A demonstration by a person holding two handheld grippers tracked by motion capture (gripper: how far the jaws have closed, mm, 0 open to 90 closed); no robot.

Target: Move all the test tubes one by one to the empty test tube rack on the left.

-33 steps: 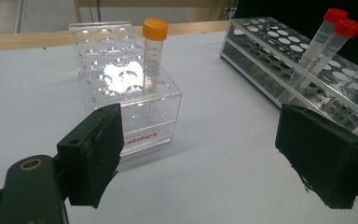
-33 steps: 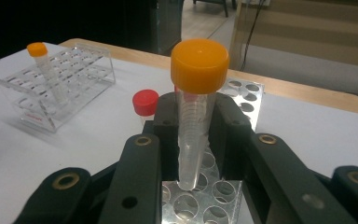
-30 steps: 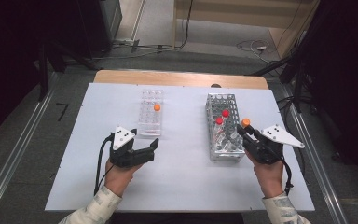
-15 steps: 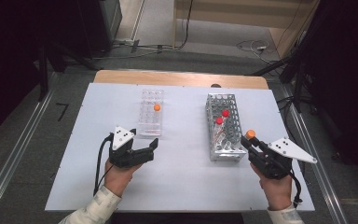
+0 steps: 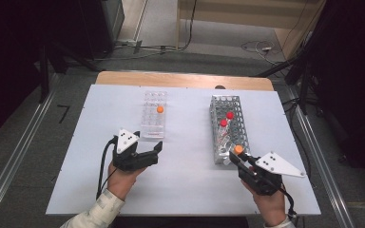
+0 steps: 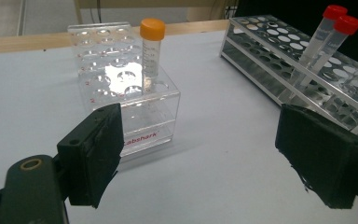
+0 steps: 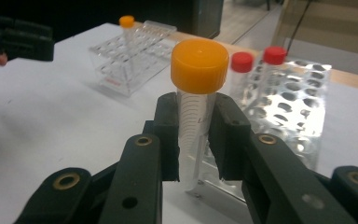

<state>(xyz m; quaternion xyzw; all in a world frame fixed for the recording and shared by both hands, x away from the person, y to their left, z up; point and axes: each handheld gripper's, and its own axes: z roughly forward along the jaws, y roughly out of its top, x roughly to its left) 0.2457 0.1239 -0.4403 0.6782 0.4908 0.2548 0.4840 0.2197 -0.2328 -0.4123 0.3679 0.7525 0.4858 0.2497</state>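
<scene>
My right gripper [image 5: 241, 159] [image 7: 196, 140] is shut on a clear tube with an orange cap [image 5: 238, 150] [image 7: 196, 121], held upright just off the near end of the metal rack [image 5: 225, 102]. Two red-capped tubes [image 5: 230, 115] [image 7: 242, 62] stand tilted in that rack. To the left, a clear plastic rack [image 5: 152, 126] [image 6: 121, 93] holds another orange-capped tube [image 5: 160, 109] [image 6: 151, 51]. My left gripper [image 5: 158, 151] [image 6: 200, 158] rests open near the front of the clear rack, with nothing between its fingers.
Both racks stand on a white table [image 5: 185, 190] with bare surface between them and along the near edge. A wooden strip [image 5: 180, 78] runs along the far edge. Dark equipment and cables lie on the floor beyond.
My right gripper has drawn back toward the near edge and slightly left, carrying the orange-capped tube away from the metal rack's side. The left gripper has stayed still.
</scene>
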